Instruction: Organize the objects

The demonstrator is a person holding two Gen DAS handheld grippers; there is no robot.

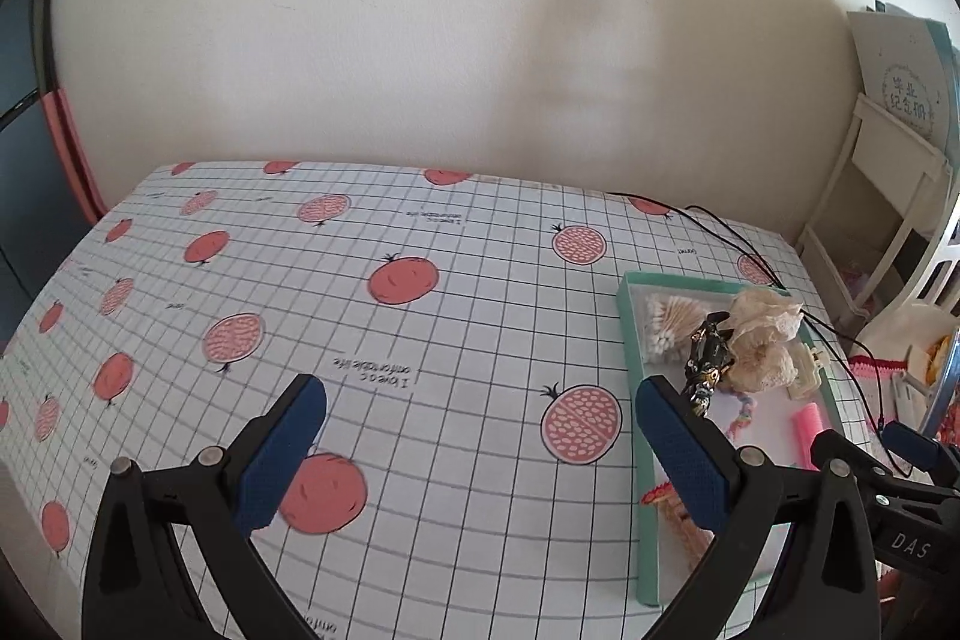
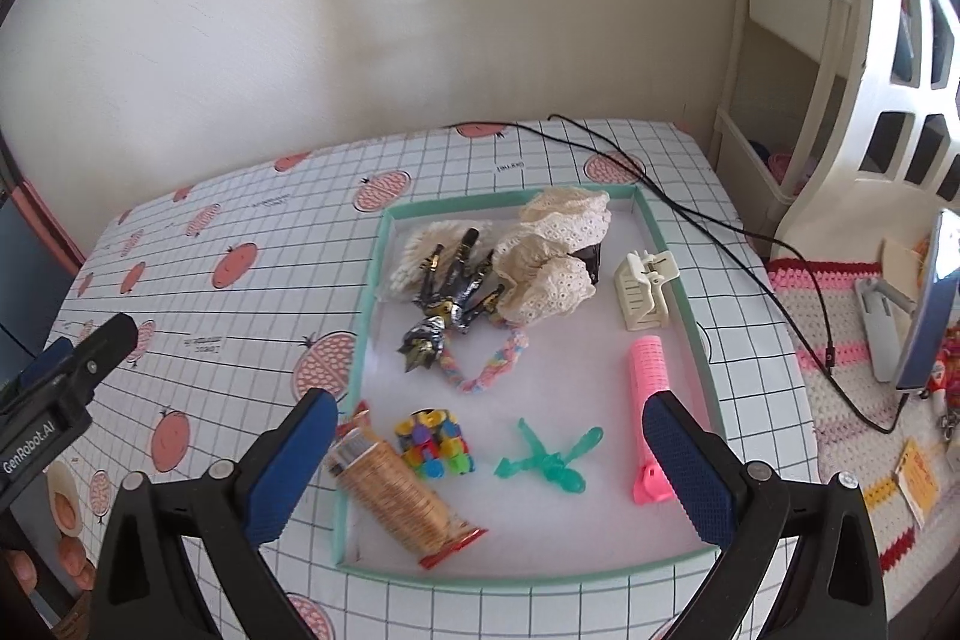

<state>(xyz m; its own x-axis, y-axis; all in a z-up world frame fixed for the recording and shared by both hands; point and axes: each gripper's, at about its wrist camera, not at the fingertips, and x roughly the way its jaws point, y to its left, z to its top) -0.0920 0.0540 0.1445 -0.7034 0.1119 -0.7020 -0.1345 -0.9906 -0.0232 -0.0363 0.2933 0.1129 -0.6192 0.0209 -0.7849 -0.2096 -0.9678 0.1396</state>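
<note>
Right wrist, one tray [image 2: 684,292], one hair roller [image 2: 647,370]

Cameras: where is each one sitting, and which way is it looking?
Left wrist view: sits on the left hand-held gripper, looking across the fruit-print tablecloth to the wall; its open blue fingers show, tray at right.
Right wrist view: sits on the right hand-held gripper, looking down into the tray; its open fingers and fingertips of a hand show.
Both share the tray, lace cloth and pink roller.
</note>
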